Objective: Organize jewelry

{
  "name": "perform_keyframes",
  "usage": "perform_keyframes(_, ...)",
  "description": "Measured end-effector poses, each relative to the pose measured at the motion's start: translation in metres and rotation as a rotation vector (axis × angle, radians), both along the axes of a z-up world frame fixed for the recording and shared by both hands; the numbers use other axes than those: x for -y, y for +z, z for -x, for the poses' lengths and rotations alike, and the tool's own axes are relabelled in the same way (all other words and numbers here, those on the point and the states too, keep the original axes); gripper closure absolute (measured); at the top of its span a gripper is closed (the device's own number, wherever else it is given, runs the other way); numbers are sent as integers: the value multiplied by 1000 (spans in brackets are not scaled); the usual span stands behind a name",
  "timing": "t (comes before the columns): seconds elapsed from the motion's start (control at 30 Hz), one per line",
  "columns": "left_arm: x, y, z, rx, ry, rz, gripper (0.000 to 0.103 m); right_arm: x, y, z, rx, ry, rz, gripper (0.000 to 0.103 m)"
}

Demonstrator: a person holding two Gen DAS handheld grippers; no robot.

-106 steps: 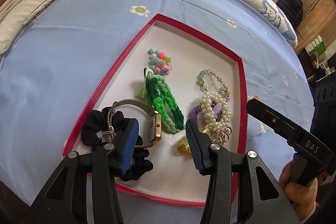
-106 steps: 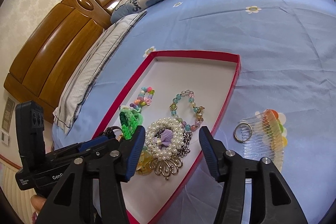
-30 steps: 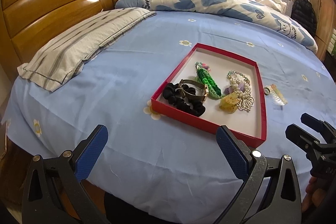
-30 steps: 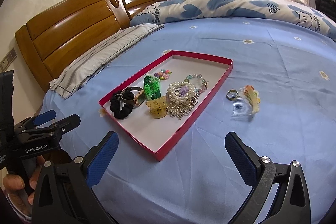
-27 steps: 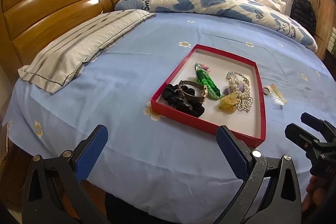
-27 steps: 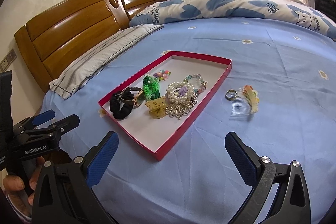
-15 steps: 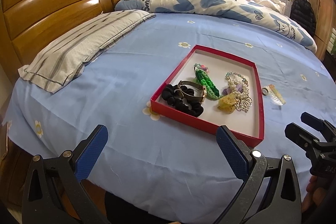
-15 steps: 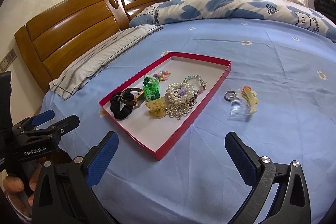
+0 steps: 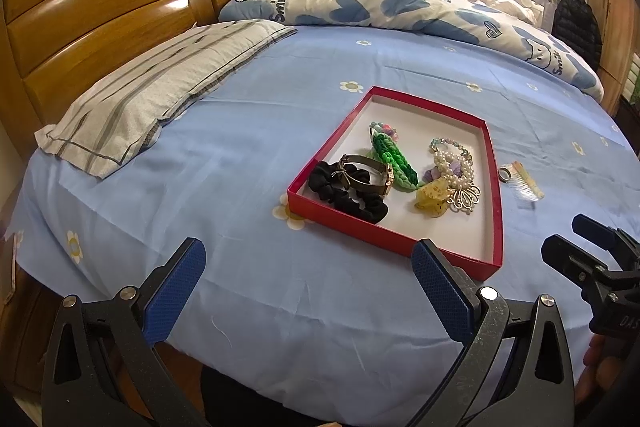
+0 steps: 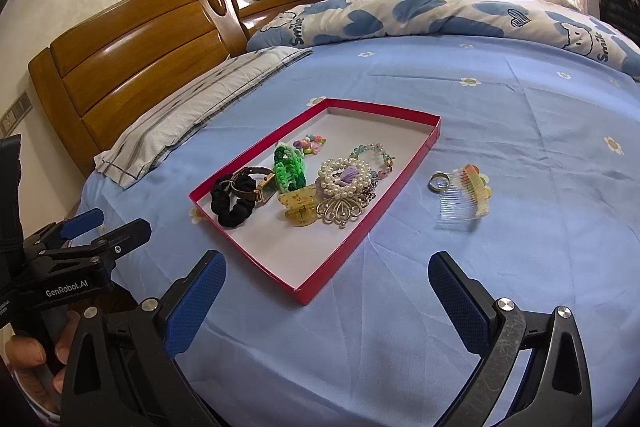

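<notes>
Comparing with the close-up from a few seconds back, both hand-held grippers have pulled way out from the shallow red cardboard tray and now sit off the near edge of the bed, with the whole blue flower-print bedsheet in view. Since about a second ago almost nothing has changed; the tray just sits a hair differently in frame.

The left hand-held gripper hangs low over the bed's near edge with its blue-padded fingers spread wide, holding nothing. The right hand-held gripper is the same deal: jaws wide apart, empty, pointing at the tray from the near edge. Each one shows up at the side of the other's view, with a bit of the person's fingers wrapped round the handle.

Jewelry is all still where it was. Inside the tray, toward its near-left corner, a black fabric scrunchie lies with a gold-cased mesh-band watch resting on it. Next along are a green braided cord charm, a yellow translucent claw clip, a white pearl bracelet and a gold filigree brooch touching it.

Outside the tray, just beside its right edge on the sheet, are a small metal ring and a clear plastic hair comb with a yellow-orange top. Grey striped pillow sits near the wooden headboard.
</notes>
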State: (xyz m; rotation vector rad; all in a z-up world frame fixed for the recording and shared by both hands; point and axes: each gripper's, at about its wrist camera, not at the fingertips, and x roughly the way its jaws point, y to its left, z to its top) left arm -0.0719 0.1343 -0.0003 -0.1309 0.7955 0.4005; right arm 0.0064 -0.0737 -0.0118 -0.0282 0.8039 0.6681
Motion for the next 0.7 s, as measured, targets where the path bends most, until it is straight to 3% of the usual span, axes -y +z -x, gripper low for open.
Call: perform_keyframes(0.7, 1, 0, 0, -2, -7, 2, 0, 0, -1, -1, 3, -1, -3, 1)
